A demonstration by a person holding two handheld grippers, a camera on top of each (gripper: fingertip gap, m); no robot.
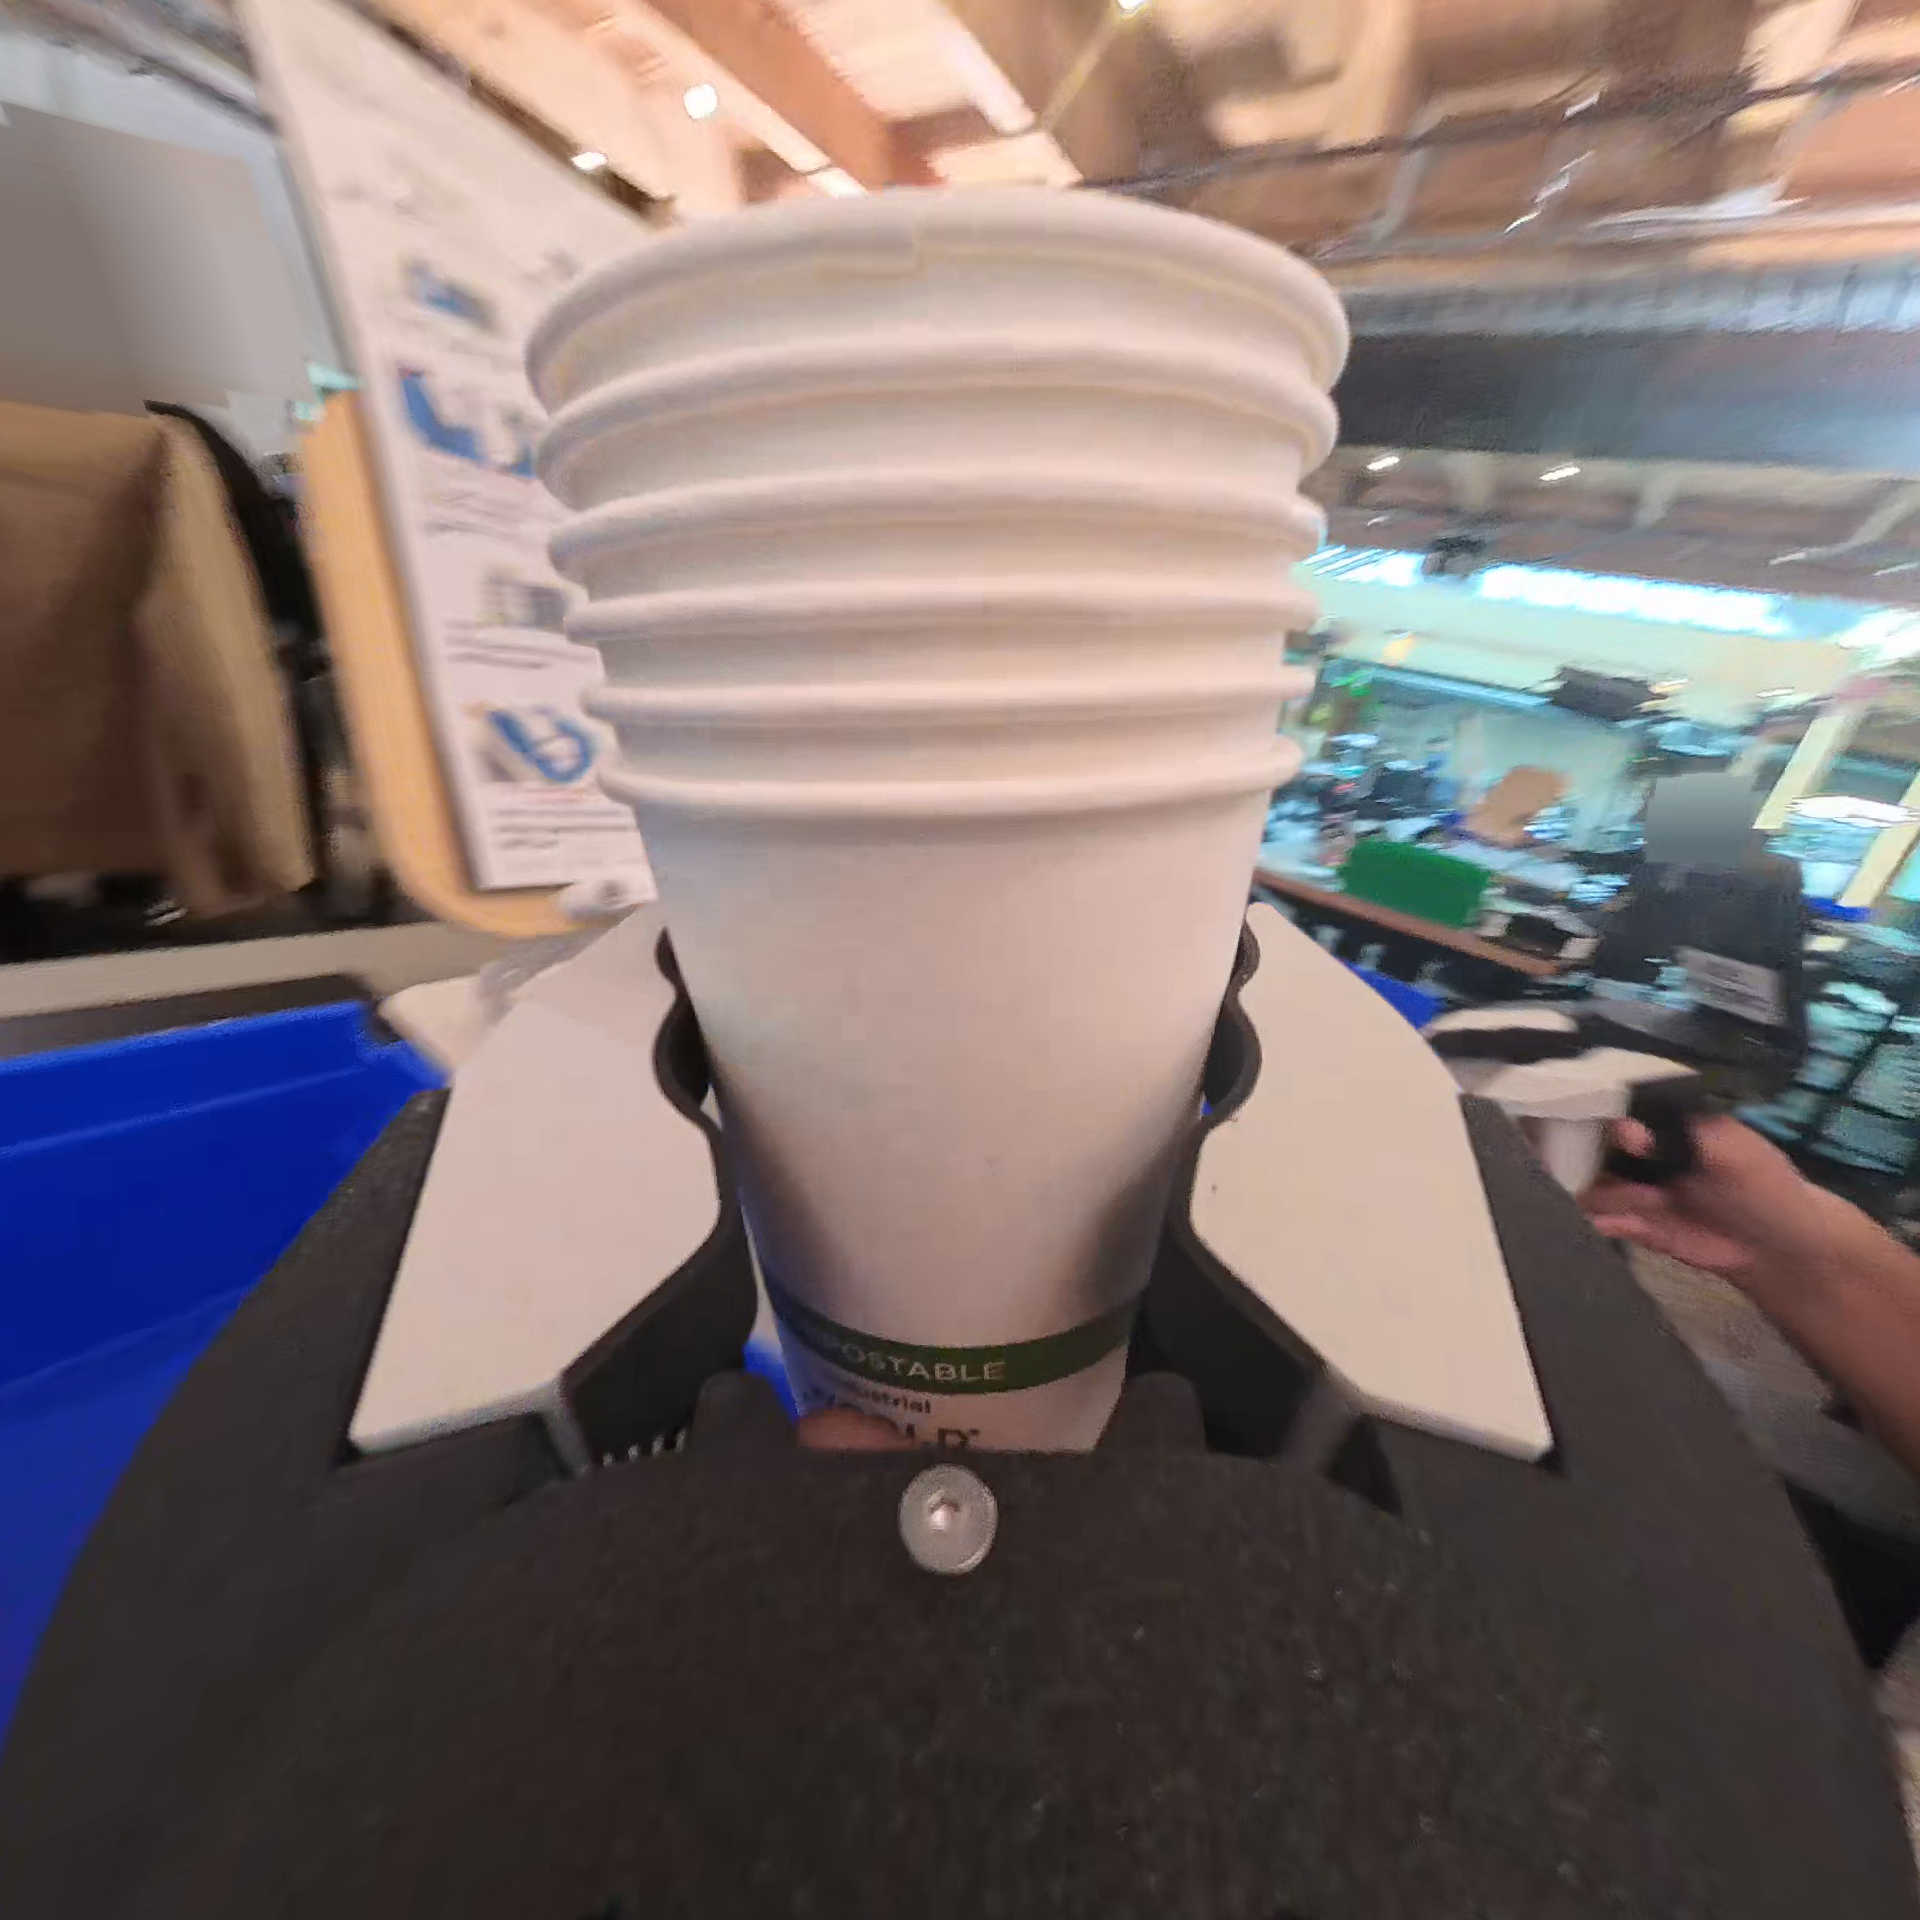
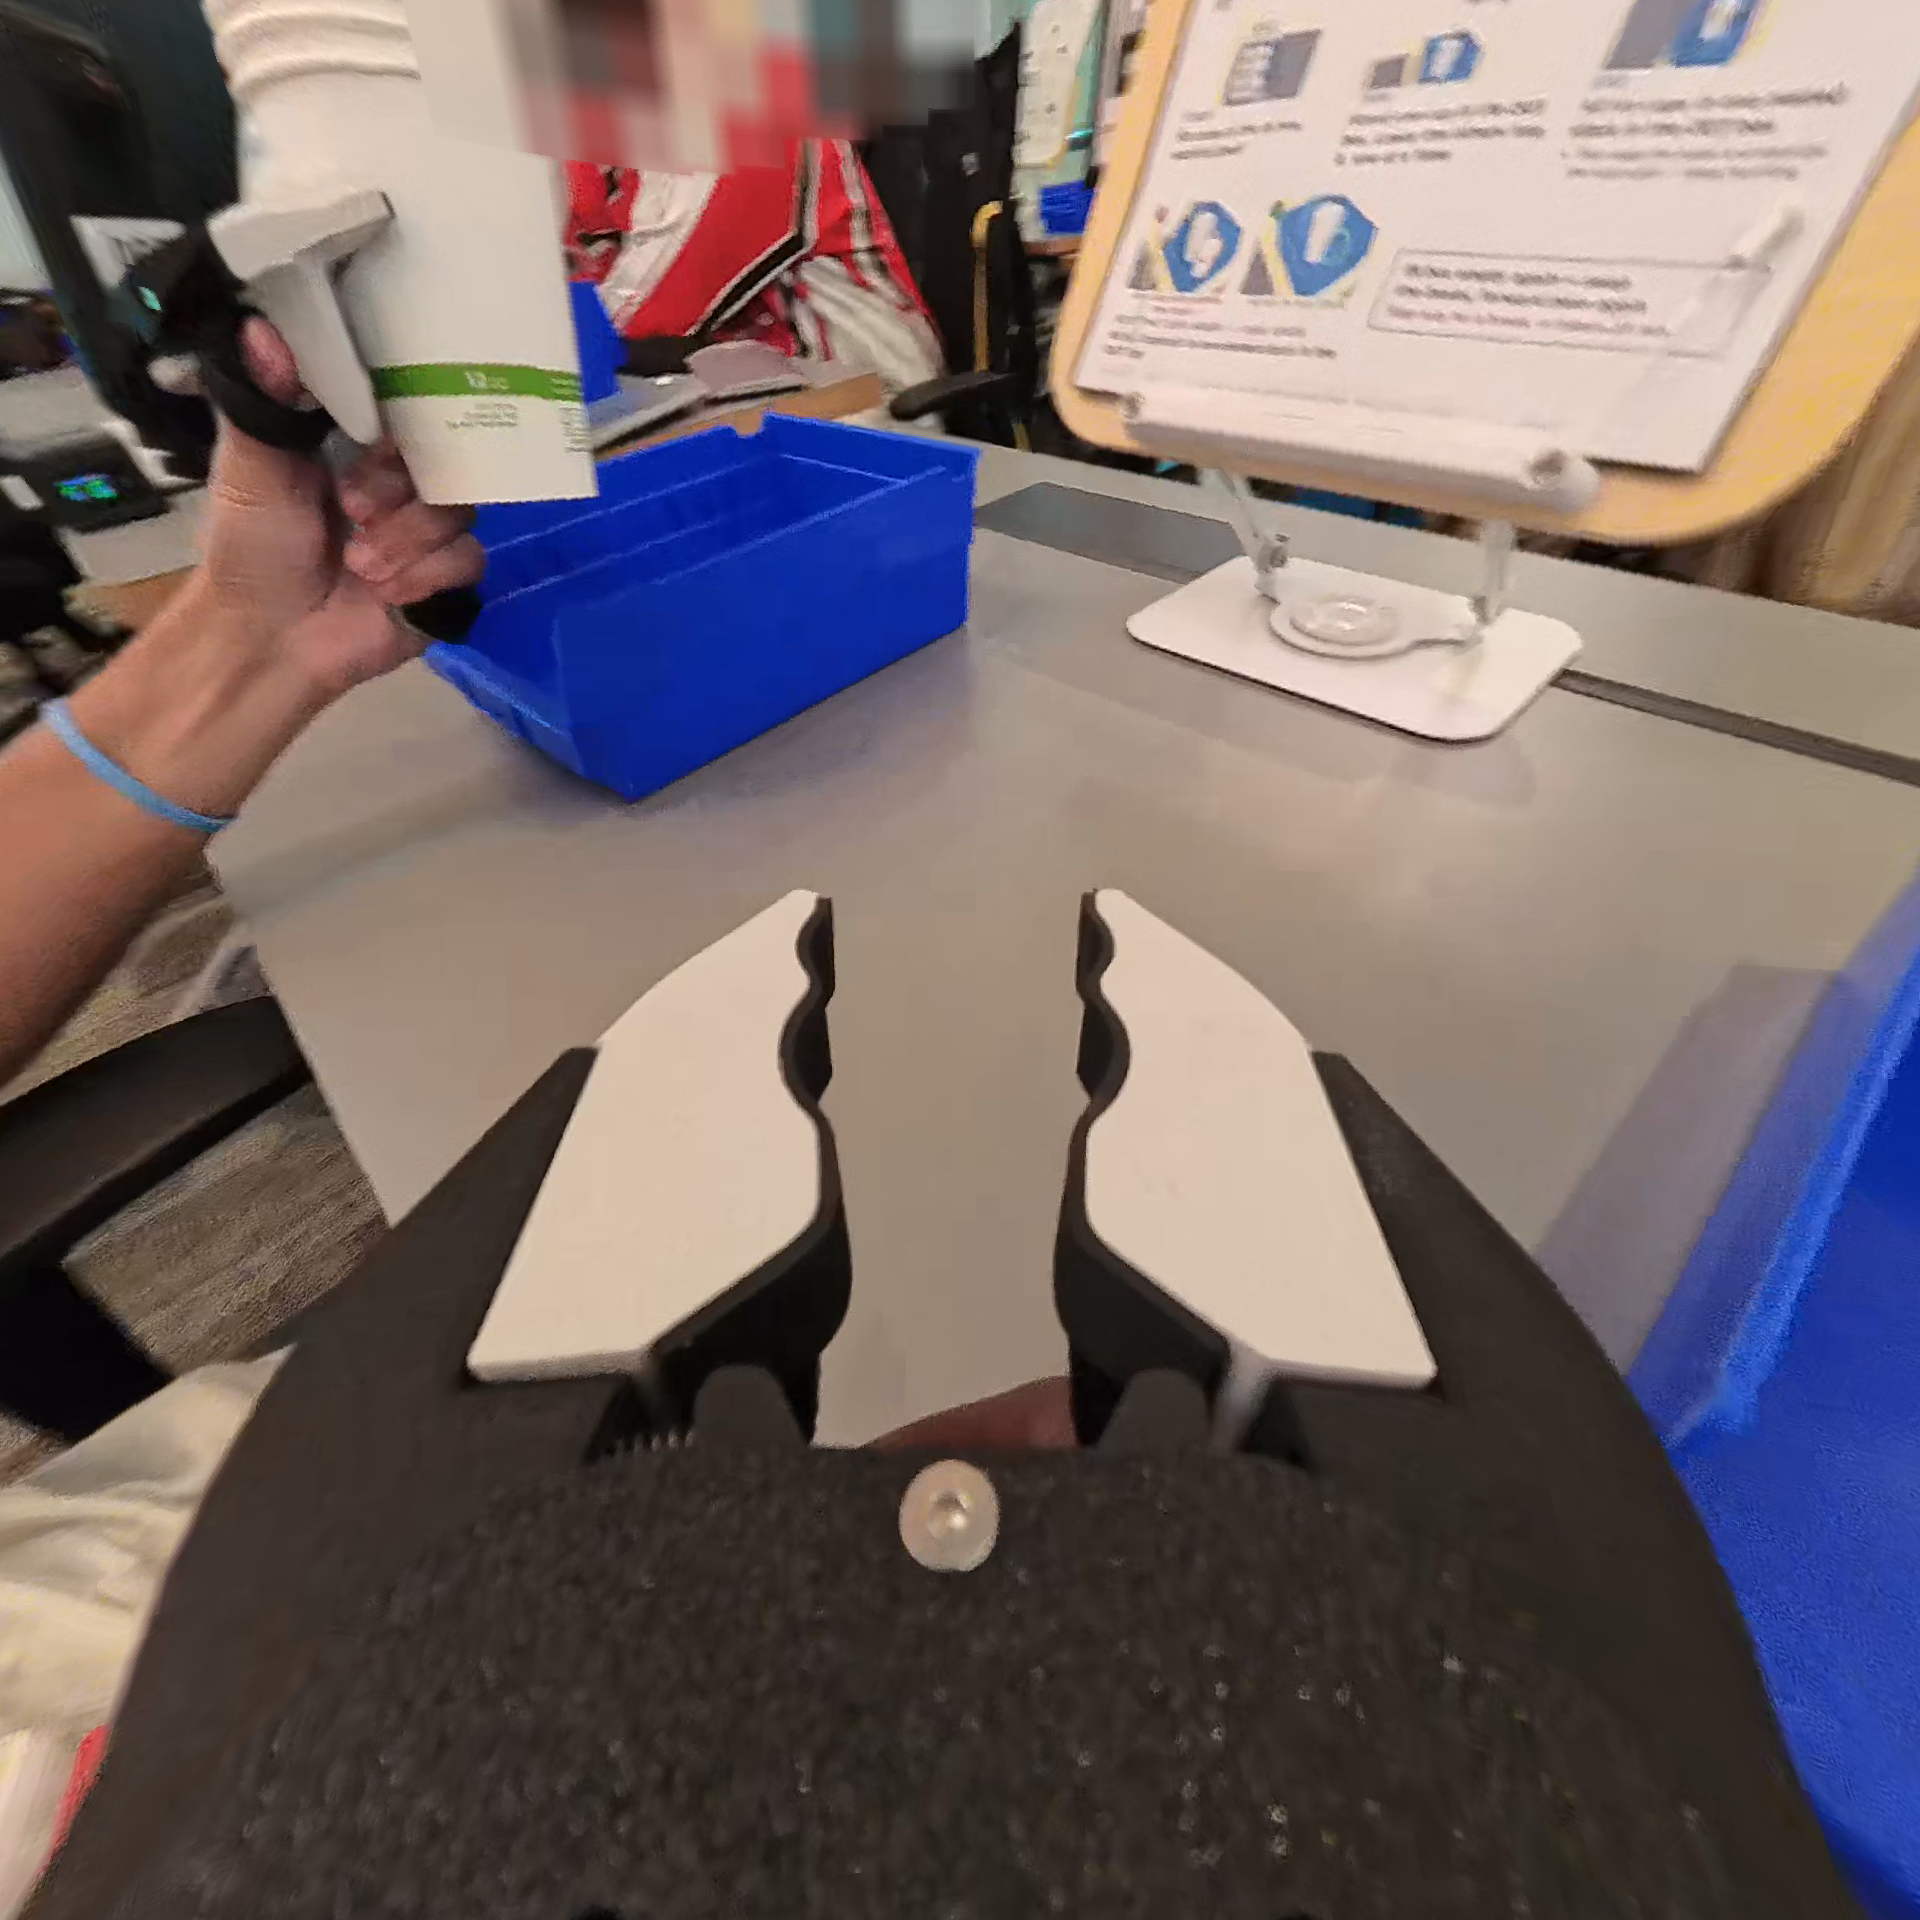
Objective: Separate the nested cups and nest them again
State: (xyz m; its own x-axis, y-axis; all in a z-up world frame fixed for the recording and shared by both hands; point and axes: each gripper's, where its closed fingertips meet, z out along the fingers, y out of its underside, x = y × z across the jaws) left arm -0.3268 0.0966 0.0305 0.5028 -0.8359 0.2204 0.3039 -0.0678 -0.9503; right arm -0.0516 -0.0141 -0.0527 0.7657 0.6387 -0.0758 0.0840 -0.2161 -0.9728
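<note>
Left wrist view: left gripper point(image 1: 956, 1039) jaws clamp nested cups point(image 1: 935, 644); right gripper point(image 2: 956, 1039) jaws parted, empty.

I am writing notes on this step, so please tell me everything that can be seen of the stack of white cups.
The stack of white paper cups holds about six nested cups, their rolled rims showing as stepped rings. The outermost cup has a green band with writing near its base. The stack is upright, mouths up, and lifted above the grey table. The left gripper is shut on the lowest cup's wall, its dark wavy pads pressing both sides. The right gripper is open, apart from it.
</note>
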